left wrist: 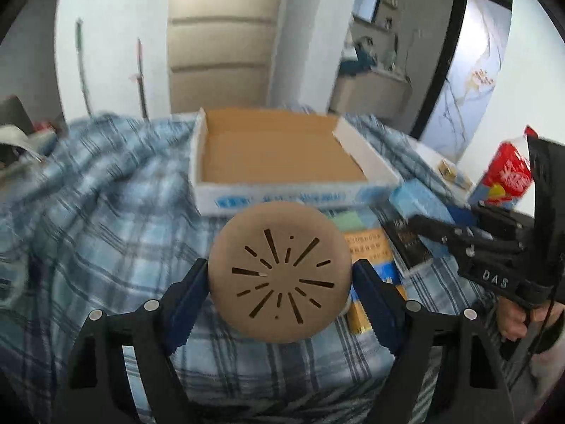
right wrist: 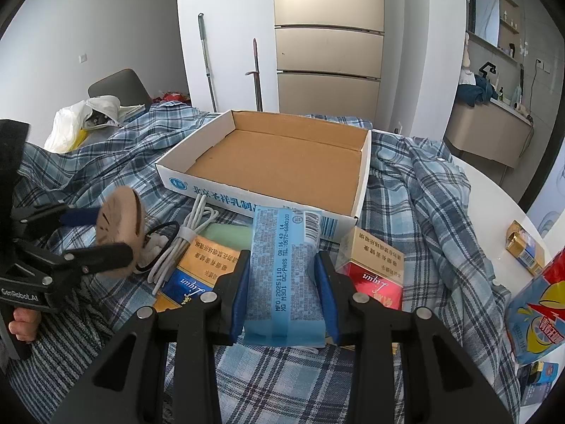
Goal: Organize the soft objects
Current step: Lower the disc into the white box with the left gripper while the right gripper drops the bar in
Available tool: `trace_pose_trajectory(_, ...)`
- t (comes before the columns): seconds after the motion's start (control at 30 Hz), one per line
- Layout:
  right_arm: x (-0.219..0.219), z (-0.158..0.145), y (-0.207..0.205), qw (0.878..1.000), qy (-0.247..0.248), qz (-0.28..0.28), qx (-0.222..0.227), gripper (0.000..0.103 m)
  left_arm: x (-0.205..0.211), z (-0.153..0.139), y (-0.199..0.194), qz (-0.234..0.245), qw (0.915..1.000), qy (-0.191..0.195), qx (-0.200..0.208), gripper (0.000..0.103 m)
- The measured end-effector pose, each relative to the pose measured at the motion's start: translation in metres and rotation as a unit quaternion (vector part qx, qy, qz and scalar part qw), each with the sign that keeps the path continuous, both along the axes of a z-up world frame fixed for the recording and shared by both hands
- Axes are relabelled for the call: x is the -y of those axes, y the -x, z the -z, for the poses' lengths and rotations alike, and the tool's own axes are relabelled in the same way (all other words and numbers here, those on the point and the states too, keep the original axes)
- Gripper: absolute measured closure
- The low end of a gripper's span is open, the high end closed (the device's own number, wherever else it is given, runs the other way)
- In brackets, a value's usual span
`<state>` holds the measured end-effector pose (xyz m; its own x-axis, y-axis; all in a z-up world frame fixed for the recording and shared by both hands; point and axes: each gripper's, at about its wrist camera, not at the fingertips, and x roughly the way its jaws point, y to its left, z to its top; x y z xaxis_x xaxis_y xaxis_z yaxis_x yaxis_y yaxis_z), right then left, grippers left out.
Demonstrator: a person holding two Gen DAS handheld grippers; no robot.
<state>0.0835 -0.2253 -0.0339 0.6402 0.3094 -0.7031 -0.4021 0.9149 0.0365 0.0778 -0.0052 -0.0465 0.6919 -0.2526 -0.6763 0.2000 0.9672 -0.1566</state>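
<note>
My left gripper (left wrist: pixel 280 275) is shut on a round tan soft cushion (left wrist: pixel 279 272) with dark radiating slits, held above the plaid cloth; it also shows in the right wrist view (right wrist: pixel 118 219). My right gripper (right wrist: pixel 282 275) is shut on a light blue tissue pack (right wrist: pixel 284 275), held just in front of the open cardboard box (right wrist: pixel 282 159). In the left wrist view the box (left wrist: pixel 279 155) lies straight ahead, and the right gripper (left wrist: pixel 423 224) with the blue pack (left wrist: pixel 420 205) is at the right.
A blue plaid cloth (right wrist: pixel 423 190) covers the table. Cigarette cartons (right wrist: pixel 370 268), a white cable (right wrist: pixel 190 233), a green pad (right wrist: pixel 229 233) lie in front of the box. A red-blue bag (right wrist: pixel 540 311) and small gold box (right wrist: pixel 526 247) sit at right.
</note>
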Motion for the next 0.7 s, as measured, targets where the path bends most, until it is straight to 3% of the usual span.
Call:
trace_pose_trajectory(0.1,0.003,-0.003,0.002,1.000,-0.003,0.006,0.010,0.069,-0.005,-0.016,0.016,-0.008,0.9978,0.008,0.065,0.020)
trace_pose_trajectory(0.27,0.012,-0.014,0.010,0.999,-0.029,0.016,0.042,0.069,0.009,-0.034,0.043,-0.018,0.9872,-0.027,0.156,0.020)
trace_pose_trajectory(0.4,0.013,-0.018,0.013,0.997,-0.033,0.022,0.060,0.069,0.010,-0.045,0.055,-0.037,0.9793,-0.035,0.196,0.020)
trace_pose_trajectory(0.5,0.015,-0.026,0.022,0.995,-0.038,0.024,0.087,0.069,0.011,-0.054,0.059,-0.033,0.9791,-0.035,0.198,0.020)
trace_pose_trajectory(0.7,0.009,-0.049,0.040,0.988,-0.026,0.032,0.146,0.069,0.019,-0.099,0.073,-0.033,0.9669,-0.052,0.248,0.020)
